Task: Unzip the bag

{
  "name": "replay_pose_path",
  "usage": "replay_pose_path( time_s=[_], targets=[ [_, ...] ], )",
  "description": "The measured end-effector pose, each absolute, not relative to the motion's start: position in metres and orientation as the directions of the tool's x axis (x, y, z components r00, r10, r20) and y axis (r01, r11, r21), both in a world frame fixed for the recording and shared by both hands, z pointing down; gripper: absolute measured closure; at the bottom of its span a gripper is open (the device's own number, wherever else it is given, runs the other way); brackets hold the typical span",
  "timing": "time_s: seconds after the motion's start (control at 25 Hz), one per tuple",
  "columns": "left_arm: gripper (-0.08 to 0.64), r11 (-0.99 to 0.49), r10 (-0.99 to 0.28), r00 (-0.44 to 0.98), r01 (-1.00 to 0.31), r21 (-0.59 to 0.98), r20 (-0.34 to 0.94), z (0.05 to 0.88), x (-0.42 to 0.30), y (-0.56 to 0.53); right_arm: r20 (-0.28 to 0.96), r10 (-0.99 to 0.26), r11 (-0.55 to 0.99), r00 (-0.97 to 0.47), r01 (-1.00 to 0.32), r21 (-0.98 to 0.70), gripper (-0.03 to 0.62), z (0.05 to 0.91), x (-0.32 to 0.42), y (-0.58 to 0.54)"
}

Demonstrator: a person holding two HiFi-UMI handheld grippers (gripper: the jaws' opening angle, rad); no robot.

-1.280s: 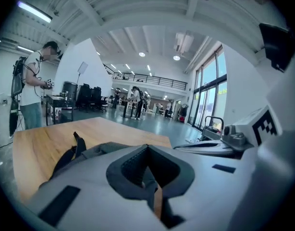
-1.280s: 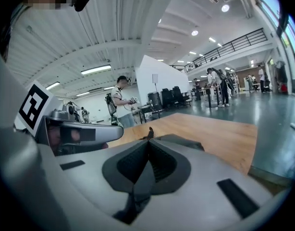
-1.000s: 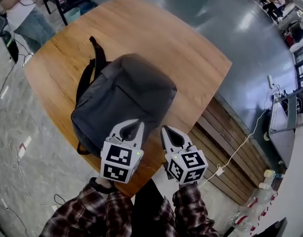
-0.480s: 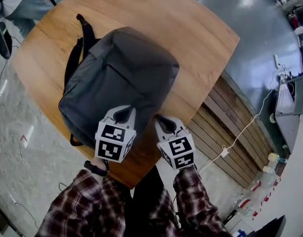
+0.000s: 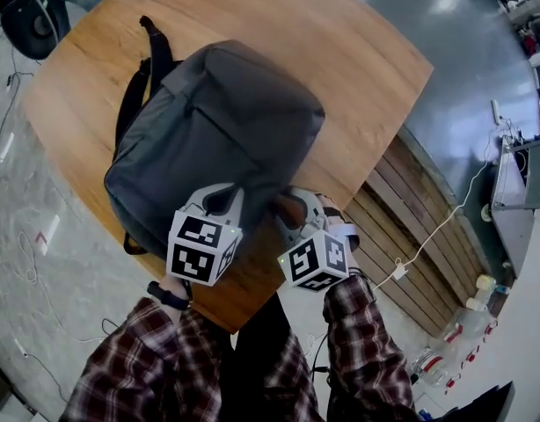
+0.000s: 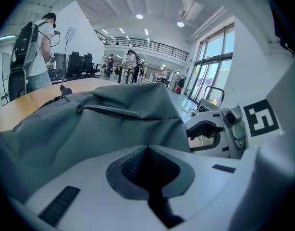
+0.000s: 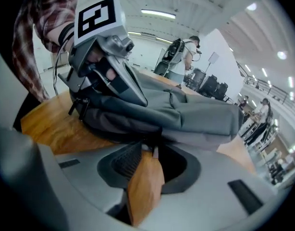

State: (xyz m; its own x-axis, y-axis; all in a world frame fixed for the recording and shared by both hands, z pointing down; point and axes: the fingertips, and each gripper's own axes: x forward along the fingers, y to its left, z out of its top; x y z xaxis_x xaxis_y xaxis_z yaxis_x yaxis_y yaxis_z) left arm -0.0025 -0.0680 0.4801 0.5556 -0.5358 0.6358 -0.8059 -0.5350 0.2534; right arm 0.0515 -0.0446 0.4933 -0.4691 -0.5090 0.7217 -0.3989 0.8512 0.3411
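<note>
Wooden table (image 5: 358,51): bag (image 5: 219,121) edge at left claw (image 5: 219,199), right claw (image 5: 294,211)

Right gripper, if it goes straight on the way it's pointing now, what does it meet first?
The grey backpack. Its near lower edge lies directly ahead of the right gripper, whose jaws stand apart over the wooden table. It looks almost in contact, though depth is hard to judge.

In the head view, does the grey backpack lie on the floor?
No, the backpack lies flat on the round wooden table, close to the edge nearest the person.
</note>
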Motion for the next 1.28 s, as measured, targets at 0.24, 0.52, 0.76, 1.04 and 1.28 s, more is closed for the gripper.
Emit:
replay_pose_path(
  time_s=[0.24,0.52,0.76,1.04,1.28],
  targets=[
    [0.554,-0.54,-0.519,0.561,-0.8,0.261,0.645,0.487,-0.002,-0.066,0.766,-0.442,0.897,-0.466,-0.217,0.385,0.497,0.502,0.047,-0.048],
    [0.554,-0.537,-0.504,0.564,-0.798,0.275,0.654,0.492,-0.001,-0.068,0.786,-0.394,0.917,-0.477,-0.141,0.374,0.514,0.501,0.057,-0.041],
    [0.553,-0.54,-0.505,0.56,-0.799,0.265,0.657,0.494,0.0,-0.068,0.796,-0.424,0.898,-0.432,-0.087,0.431,0.514,0.51,0.052,-0.045],
    [0.553,-0.535,-0.5,0.549,-0.804,0.259,0.669,0.497,-0.001,-0.068,0.83,-0.375,0.927,-0.413,-0.156,0.341,0.555,0.51,0.061,-0.04],
    [0.553,-0.533,-0.5,0.55,-0.804,0.262,0.669,0.496,-0.001,-0.069,0.777,-0.422,0.907,-0.467,-0.211,0.365,0.575,0.507,0.056,-0.027]
  ],
)
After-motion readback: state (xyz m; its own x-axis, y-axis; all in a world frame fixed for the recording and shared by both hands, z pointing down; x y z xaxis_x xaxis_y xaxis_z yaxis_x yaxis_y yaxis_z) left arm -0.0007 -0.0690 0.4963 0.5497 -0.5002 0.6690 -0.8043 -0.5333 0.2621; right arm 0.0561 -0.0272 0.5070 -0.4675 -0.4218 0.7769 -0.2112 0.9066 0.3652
